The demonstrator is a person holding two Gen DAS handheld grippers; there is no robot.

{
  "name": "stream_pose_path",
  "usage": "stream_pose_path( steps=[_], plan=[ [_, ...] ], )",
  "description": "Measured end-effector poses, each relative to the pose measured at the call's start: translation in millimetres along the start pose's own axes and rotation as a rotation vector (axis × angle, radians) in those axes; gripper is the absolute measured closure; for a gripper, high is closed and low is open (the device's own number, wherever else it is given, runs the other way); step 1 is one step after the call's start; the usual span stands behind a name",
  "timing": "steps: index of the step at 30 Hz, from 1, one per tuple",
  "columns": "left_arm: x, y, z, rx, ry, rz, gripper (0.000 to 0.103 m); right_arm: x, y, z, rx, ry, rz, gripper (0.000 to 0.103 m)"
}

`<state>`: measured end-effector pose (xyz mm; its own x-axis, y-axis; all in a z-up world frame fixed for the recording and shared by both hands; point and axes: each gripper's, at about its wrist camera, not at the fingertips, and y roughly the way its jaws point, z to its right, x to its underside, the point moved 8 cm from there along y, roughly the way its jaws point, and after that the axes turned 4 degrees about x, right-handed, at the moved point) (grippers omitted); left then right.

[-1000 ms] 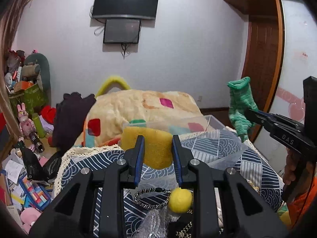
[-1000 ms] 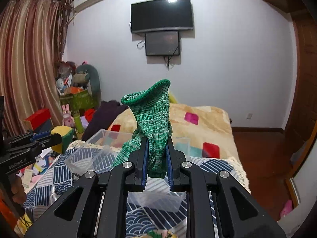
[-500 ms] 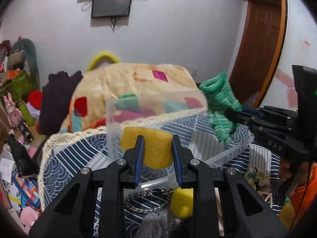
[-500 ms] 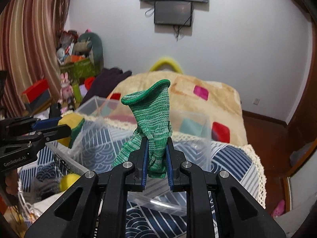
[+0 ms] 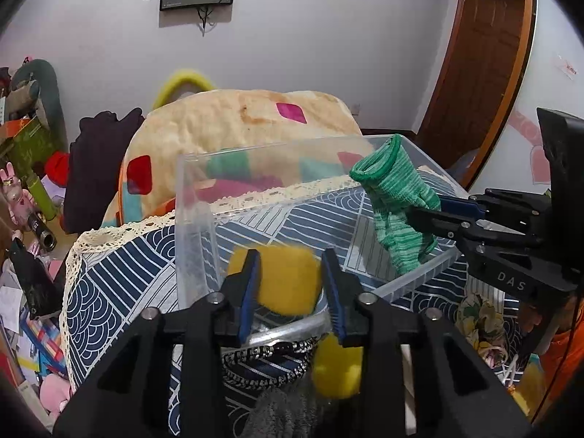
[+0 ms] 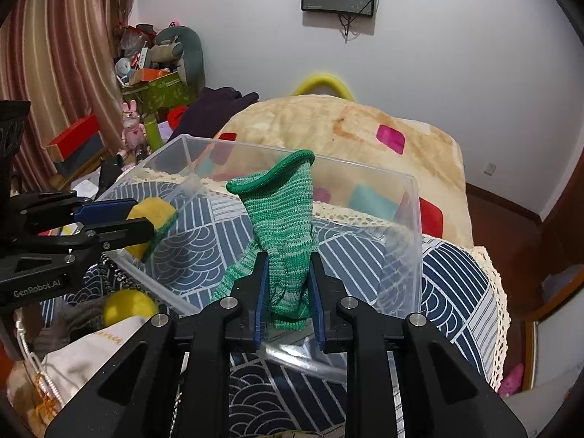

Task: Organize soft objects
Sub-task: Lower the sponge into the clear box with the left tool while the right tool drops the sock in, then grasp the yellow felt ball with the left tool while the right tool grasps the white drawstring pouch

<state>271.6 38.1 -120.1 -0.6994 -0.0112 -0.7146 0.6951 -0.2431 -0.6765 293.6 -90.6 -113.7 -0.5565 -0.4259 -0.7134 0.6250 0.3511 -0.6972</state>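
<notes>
My left gripper (image 5: 291,273) is shut on a yellow sponge (image 5: 283,279) with a green scouring side, held over the near left rim of a clear plastic bin (image 5: 193,219). My right gripper (image 6: 286,281) is shut on a green knitted glove (image 6: 283,219), held upright over the bin's (image 6: 412,226) near rim. Each gripper shows in the other view: the right one (image 5: 423,215) with the glove (image 5: 398,211), the left one (image 6: 146,219) with the sponge (image 6: 153,213). The bin sits on a blue patterned cloth (image 5: 109,277).
A yellow ball (image 6: 126,306), a grey soft item (image 6: 82,315), a beaded chain (image 5: 262,365) and a white pouch (image 6: 91,350) lie in front of the bin. A quilt-covered bed (image 6: 365,138) is behind. Clutter and toys (image 6: 153,73) fill the left side.
Both grippers have moved forward and down toward the bin with their loads; sponge and glove now hang over its near rim.
</notes>
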Motion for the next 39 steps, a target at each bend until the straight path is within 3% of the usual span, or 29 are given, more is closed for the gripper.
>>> stream_pose_path(
  steps=[7,10,14,18,20,26,31,39],
  plan=[
    [-1.9,-13.8,3.3,-0.016,0.012,0.032,0.042,-2.5,-13.4,-2.7,0.006,-0.001,0.035,0.075],
    [-3.5,-25.6,4.7,-0.016,0.01,0.06,0.038,-5.3,-26.0,-2.4,0.007,0.013,0.072,0.057],
    [-5.3,-47.6,6.6,-0.027,0.012,0.107,0.026,-10.4,-50.2,-6.9,0.004,0.016,0.141,0.054],
    [-3.3,-70.8,5.7,-0.055,0.007,0.159,0.018,-13.0,-73.3,-16.2,0.003,0.007,0.211,0.033],
    [-0.3,-82.8,5.4,-0.072,0.011,0.184,0.011,-13.3,-85.0,-22.9,-0.007,0.002,0.249,0.03],
    [16.4,-112.2,9.6,-0.135,0.051,0.254,0.004,-5.4,-99.7,-38.8,-0.044,0.0,0.301,0.03],
    [38.7,-124.3,9.8,-0.137,0.033,0.252,0.003,6.3,-99.0,-48.6,-0.068,0.032,0.316,0.03],
    [65.3,-127.1,10.0,-0.141,0.005,0.241,0.003,27.4,-76.7,-69.8,-0.135,0.048,0.248,0.03]
  ],
)
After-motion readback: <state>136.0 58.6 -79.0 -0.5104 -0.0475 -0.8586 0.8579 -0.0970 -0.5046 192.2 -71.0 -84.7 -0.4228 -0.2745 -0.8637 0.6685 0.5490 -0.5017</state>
